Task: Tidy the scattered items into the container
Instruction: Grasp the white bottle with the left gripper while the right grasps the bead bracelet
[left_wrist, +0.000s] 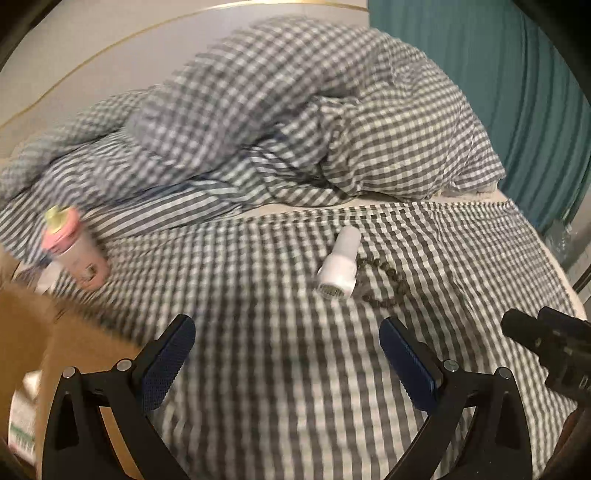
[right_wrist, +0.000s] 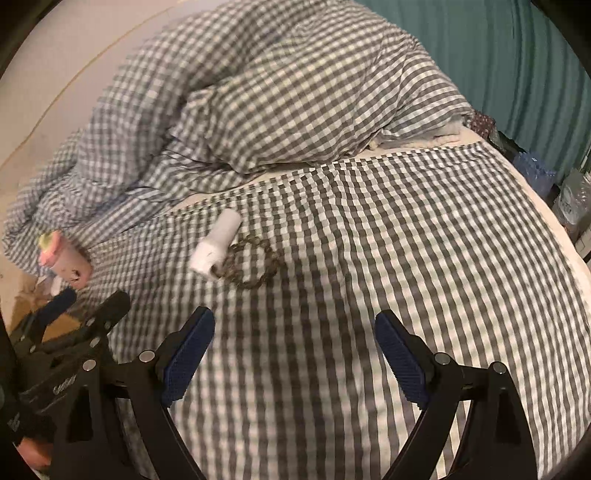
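A white bottle-shaped item (left_wrist: 339, 266) lies on the checked bed sheet, touching a brown beaded bracelet (left_wrist: 382, 284) on its right. A pink bottle with a yellow-green cap (left_wrist: 72, 247) lies at the left by the cardboard box (left_wrist: 44, 332). My left gripper (left_wrist: 286, 358) is open and empty above the sheet, short of the white item. My right gripper (right_wrist: 295, 350) is open and empty; the white item (right_wrist: 216, 247), bracelet (right_wrist: 251, 266) and pink bottle (right_wrist: 64, 262) lie ahead of it to the left. The left gripper (right_wrist: 88, 299) shows at its lower left.
A bunched checked duvet (left_wrist: 295, 122) fills the back of the bed. A teal curtain (left_wrist: 517, 92) hangs at the right. Plastic bottles (right_wrist: 570, 199) stand beyond the bed's right edge. A packet (left_wrist: 22, 424) lies in the box. The right gripper's tip (left_wrist: 546, 339) shows at right.
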